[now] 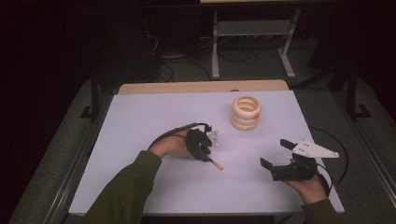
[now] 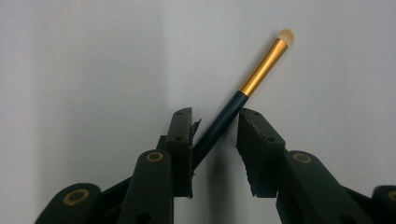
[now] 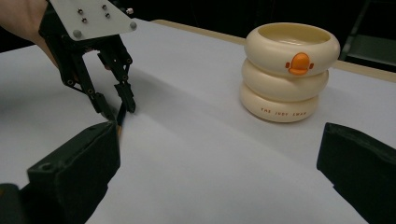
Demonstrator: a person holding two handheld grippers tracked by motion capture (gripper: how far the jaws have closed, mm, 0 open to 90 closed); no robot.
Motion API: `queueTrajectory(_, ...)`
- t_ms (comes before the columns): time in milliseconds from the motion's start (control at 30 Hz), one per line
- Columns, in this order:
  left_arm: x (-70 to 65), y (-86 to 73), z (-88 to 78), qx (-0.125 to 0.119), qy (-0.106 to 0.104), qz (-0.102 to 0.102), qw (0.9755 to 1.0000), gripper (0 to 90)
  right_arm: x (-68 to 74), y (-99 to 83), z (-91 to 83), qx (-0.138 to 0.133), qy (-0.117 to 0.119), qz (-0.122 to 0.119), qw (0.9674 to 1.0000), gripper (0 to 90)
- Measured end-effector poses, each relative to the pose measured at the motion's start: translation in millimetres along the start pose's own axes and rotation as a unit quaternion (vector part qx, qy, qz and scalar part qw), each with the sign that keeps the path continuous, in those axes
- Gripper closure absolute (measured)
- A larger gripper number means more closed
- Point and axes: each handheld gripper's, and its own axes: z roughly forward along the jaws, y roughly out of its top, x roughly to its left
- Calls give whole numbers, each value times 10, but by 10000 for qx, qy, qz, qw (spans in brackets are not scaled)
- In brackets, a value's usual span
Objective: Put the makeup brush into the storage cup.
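A thin make-up brush with a dark handle, gold ferrule and pale tip lies flat on the white table. My left gripper points down over its handle end. In the left gripper view the handle runs slantwise between the jaws of the left gripper, against the left pad, with a gap still showing beside it. From the right gripper view the left gripper straddles the brush. My right gripper rests at the right, jaws wide apart and nothing between them.
A cream holder shaped like stacked rings with an orange duck mark stands upright toward the back of the table, right of centre. Cables trail from both grippers. Dark floor and a metal frame lie beyond the far edge.
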Motion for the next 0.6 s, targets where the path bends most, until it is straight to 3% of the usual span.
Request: queueTrajectory(600, -25, 21, -1, 89, -40, 74, 9999, 768, 0, 1, 0, 0, 2, 1, 10000, 0)
